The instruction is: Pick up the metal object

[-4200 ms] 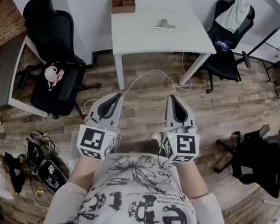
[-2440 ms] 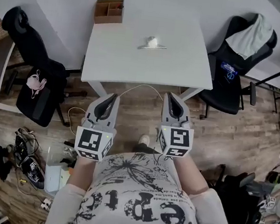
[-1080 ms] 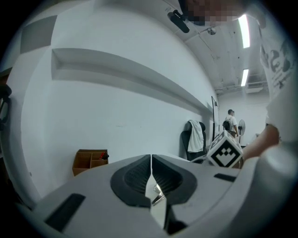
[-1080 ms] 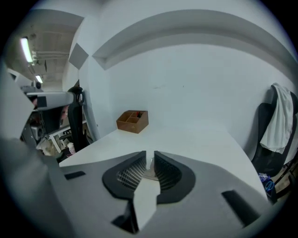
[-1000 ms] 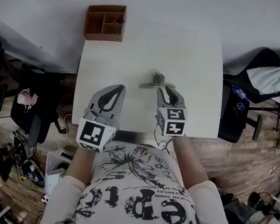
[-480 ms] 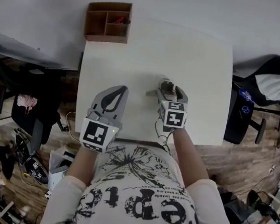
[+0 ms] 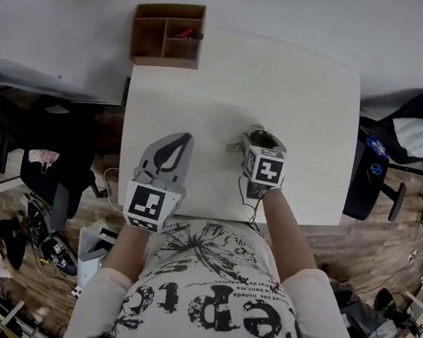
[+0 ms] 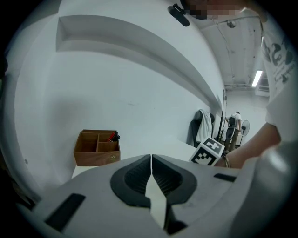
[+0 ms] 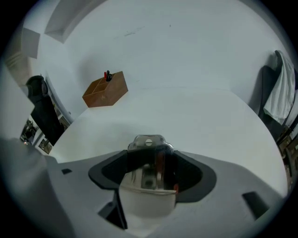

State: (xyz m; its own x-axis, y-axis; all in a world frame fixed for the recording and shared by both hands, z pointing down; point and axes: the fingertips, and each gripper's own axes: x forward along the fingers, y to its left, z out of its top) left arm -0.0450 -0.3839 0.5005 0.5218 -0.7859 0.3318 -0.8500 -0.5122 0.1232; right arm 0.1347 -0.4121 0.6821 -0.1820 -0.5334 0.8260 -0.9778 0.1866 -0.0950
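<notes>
The metal object (image 9: 148,142), a shiny clip-like piece with a screw on top, lies on the white table (image 7: 312,100). It sits between the jaws of my right gripper (image 7: 264,136), which are opening; the dark pads flank it closely on both sides. In the head view only the metal object's far edge (image 7: 256,129) shows past the gripper. My left gripper (image 7: 175,138) hovers over the table's near left part, shut with nothing in it, well left of the object.
A brown wooden organizer (image 7: 167,33) with red pens stands at the table's far left corner. A white wall lies beyond. A black chair (image 7: 397,149) with clothing stands right of the table, and another chair (image 7: 14,155) with floor clutter to the left.
My right gripper has moved forward onto the metal object and its jaws have spread around it. The left gripper has barely moved.
</notes>
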